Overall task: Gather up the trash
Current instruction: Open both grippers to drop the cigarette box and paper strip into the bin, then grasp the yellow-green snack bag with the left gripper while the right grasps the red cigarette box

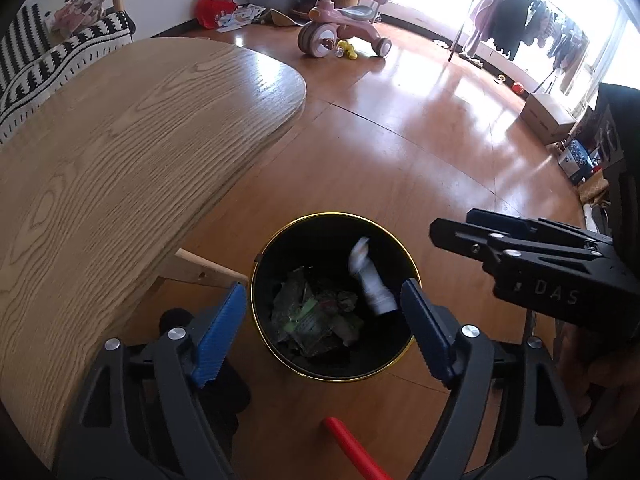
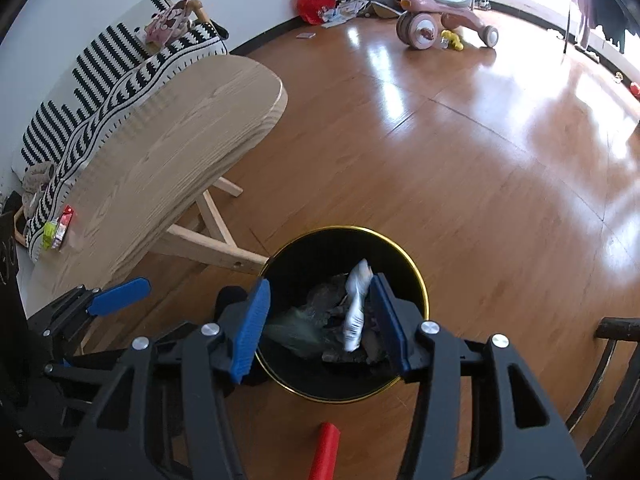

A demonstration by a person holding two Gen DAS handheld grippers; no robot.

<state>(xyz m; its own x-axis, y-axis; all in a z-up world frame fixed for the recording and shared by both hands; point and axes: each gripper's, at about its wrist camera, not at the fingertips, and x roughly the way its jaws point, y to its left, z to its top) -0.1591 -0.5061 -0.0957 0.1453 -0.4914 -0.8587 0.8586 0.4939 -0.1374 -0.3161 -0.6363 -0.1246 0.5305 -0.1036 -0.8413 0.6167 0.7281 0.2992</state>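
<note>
A black bin with a gold rim (image 1: 280,364) (image 2: 420,280) stands on the wooden floor beside the table and holds crumpled wrappers (image 1: 316,316). A white wrapper (image 1: 372,280) (image 2: 354,312), blurred, is inside the bin's mouth. My left gripper (image 1: 322,290) hovers over the bin, open wide, nothing between its blue pads. My right gripper (image 2: 320,282) is also above the bin and open; the white wrapper sits close to its right pad (image 2: 386,316), and no pinch shows. Small red and yellow-green packets (image 2: 60,228) lie on the table's near end.
The light wooden table (image 1: 120,168) (image 2: 168,148) is left of the bin, its legs (image 2: 216,236) close to it. A red handle (image 1: 352,448) (image 2: 324,452) pokes in below. A dark chair (image 2: 616,328) is at right. A pink tricycle (image 1: 340,28) stands far off.
</note>
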